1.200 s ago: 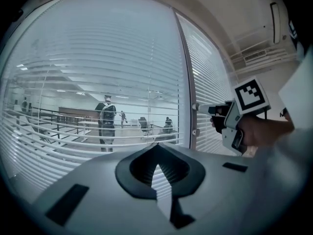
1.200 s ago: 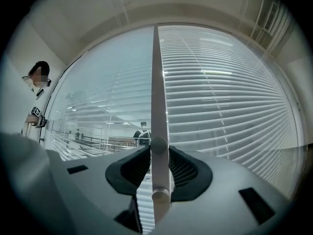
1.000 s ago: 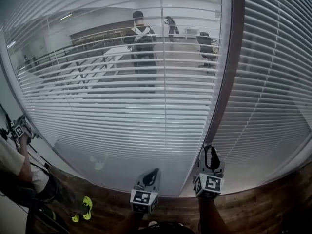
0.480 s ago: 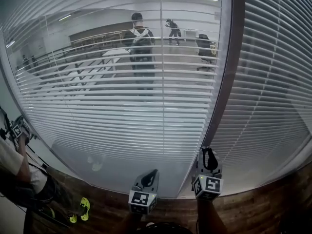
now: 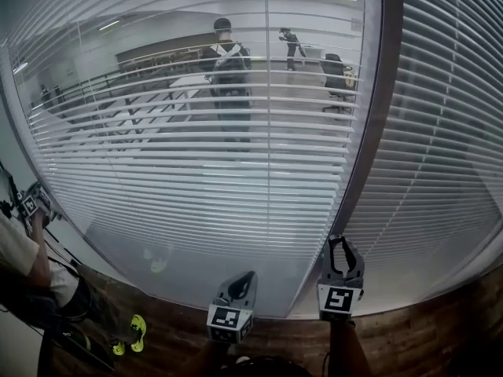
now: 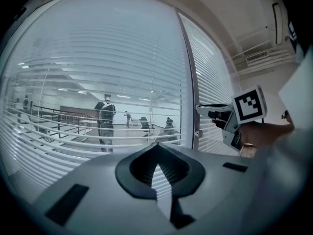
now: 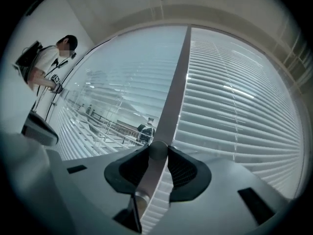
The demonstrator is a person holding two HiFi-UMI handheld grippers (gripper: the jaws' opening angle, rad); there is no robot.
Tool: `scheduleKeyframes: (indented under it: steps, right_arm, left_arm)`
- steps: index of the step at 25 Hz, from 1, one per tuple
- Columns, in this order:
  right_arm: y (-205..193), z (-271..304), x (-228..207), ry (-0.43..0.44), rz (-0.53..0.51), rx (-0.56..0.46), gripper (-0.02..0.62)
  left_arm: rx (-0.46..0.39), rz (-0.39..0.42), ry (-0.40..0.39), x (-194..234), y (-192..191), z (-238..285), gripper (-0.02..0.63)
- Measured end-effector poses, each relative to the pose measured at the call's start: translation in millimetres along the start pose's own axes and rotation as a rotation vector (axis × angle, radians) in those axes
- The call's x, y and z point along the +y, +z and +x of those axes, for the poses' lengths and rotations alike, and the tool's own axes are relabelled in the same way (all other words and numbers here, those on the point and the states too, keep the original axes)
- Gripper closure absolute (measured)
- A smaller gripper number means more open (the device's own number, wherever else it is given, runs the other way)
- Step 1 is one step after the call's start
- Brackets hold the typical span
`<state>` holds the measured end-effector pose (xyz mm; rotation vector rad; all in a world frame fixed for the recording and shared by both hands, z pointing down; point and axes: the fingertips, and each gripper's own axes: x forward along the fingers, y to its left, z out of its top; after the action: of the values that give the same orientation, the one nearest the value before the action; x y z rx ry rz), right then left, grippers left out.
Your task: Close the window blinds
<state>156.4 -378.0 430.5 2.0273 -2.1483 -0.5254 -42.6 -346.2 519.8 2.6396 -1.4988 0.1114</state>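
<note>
Glass fills the far side, hung with white window blinds [image 5: 196, 179]. The slats of the left pane lie level enough to show a hall beyond, and a brown post [image 5: 363, 148] parts the two panes. The right hand-held gripper [image 5: 340, 243] pinches a small round knob [image 7: 157, 150] at that post. The left hand-held gripper [image 5: 248, 276], just left of it, has its tips pressed together on nothing. Each bears a black-and-white square marker [image 5: 339, 298].

blinds [image 5: 196, 187]: white | window post [image 5: 369, 116]: brown | shoes [image 5: 139, 326]: neon yellow
</note>
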Motion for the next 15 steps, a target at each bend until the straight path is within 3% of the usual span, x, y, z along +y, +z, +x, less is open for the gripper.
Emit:
scheduleKeyframes:
  steps: [4, 9, 15]
  right_arm:
    - [0.3, 0.3, 2.9, 0.033, -0.207, 0.029, 0.472]
    - [-2.6, -1.4, 4.6, 0.065, -0.334, 0.111, 0.472]
    - [-3.9, -0.9, 8.4, 0.100, -0.694, 0.101, 0.474]
  left_arm:
    - [0.004, -0.001, 0.004, -1.2, -1.0, -1.4, 0.606]
    - [0.020, 0.001, 0.015, -3.0, 0.3, -4.7, 0.606]
    - [0.004, 0.031, 0.017, -5.9, -0.4, -7.5, 0.606]
